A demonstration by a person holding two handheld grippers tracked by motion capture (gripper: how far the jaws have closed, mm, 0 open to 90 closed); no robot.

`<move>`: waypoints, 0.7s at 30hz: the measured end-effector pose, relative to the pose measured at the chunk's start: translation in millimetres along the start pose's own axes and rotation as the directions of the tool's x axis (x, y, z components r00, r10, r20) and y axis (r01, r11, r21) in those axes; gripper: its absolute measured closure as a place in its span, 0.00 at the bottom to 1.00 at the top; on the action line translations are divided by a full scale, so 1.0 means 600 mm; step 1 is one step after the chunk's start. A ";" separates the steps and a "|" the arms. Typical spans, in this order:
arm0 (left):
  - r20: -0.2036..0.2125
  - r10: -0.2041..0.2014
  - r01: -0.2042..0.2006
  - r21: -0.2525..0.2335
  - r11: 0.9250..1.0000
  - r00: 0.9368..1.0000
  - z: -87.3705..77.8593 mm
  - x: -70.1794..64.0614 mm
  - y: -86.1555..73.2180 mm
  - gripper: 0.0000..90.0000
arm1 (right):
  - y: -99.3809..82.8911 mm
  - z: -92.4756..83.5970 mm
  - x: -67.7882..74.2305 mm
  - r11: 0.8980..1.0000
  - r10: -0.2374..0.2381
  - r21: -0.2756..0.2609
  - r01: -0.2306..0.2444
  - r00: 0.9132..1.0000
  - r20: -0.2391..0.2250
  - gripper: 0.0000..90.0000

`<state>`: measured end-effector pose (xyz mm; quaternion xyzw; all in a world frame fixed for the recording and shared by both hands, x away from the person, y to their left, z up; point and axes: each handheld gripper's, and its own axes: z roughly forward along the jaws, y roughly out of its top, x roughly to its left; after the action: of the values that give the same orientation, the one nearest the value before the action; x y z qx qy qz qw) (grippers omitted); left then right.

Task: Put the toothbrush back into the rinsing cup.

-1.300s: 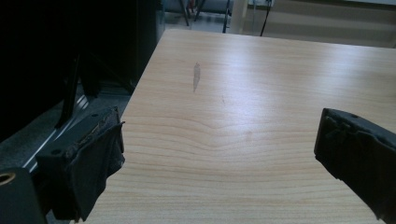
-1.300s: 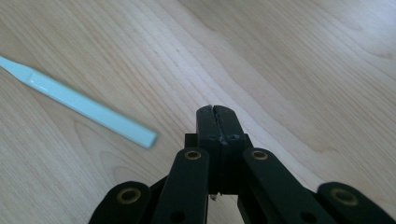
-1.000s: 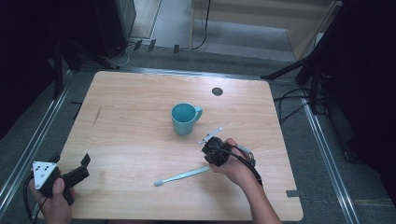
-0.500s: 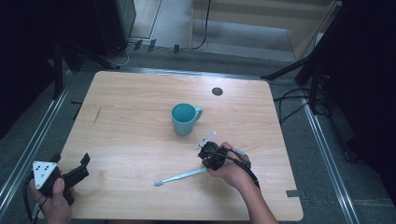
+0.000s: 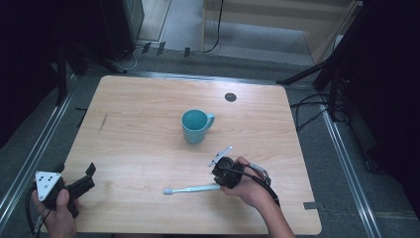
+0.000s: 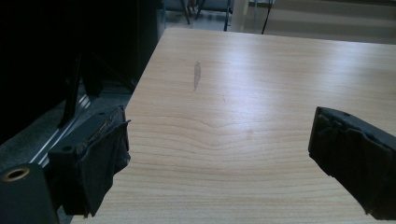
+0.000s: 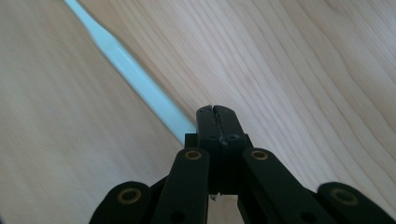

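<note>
**Right jaws pinch the toothbrush handle**

The right gripper has its jaws pressed together on the handle end of the toothbrush, which lies flat on the worktop, likely for a lift toward the nearby mug. The left gripper waits wide apart and empty at the near left corner, out of the way.
</note>
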<state>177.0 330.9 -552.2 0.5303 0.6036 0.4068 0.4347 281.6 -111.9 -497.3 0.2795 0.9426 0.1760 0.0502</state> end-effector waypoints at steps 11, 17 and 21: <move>0.003 -0.005 0.005 -0.003 1.000 1.000 0.000 0.001 0.000 0.06 | 0.065 0.027 0.086 0.991 -0.130 -0.057 0.123 0.979 -0.157 1.00; 0.007 -0.011 0.011 -0.005 1.000 1.000 0.000 0.002 0.000 0.06 | 0.096 0.058 0.117 0.986 -0.165 -0.051 0.157 0.965 -0.205 1.00; 0.007 -0.015 0.015 -0.007 1.000 1.000 0.000 0.002 0.000 0.06 | 0.106 0.081 0.121 0.988 -0.155 -0.039 0.150 0.962 -0.226 1.00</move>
<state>176.8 332.2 -552.4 0.5257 0.6044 0.4039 0.4419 262.6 -8.0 -519.4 0.1835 0.9588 0.2127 -0.0418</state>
